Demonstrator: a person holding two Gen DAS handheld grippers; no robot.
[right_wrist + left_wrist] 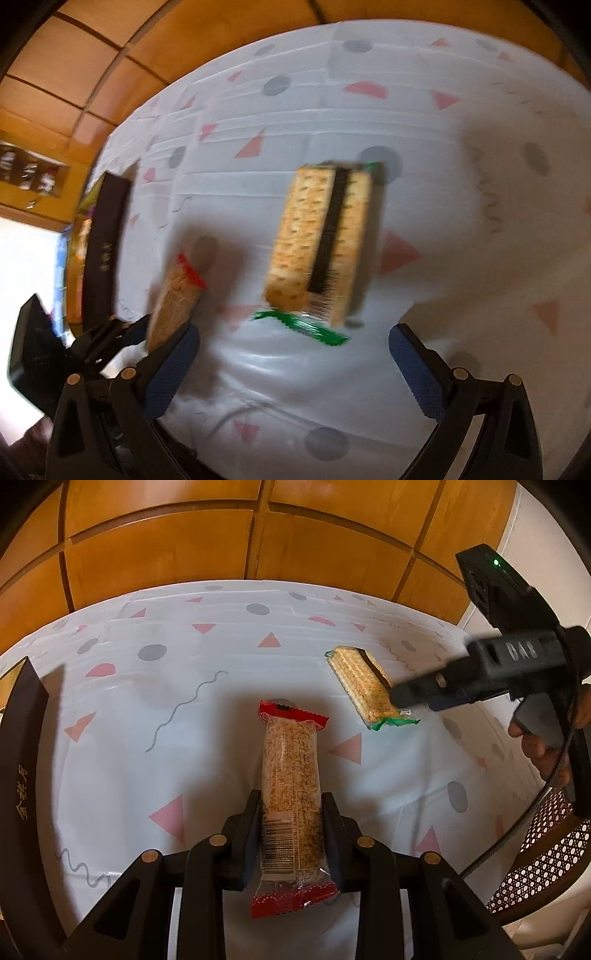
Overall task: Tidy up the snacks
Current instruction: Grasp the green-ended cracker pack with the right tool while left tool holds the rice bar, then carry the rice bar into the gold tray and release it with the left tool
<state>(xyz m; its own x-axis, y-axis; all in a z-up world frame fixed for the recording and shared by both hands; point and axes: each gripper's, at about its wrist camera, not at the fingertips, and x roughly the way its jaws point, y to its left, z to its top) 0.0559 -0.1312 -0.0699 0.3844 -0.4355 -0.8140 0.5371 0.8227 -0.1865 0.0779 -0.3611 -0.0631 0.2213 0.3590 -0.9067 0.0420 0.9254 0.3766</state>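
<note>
Left wrist view: a red-ended snack bar was clamped by the left gripper; the right gripper was spread wide near a green-ended cracker pack on the table.

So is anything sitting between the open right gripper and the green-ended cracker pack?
Nothing visible. The right gripper faces the green-ended cracker pack across bare tablecloth. The red-ended pack, clamped in the left gripper, is off to the side.

Open tablecloth btwn dark box at left edge & green-wrapped cracker pack; wood panel wall blocks far side.
</note>
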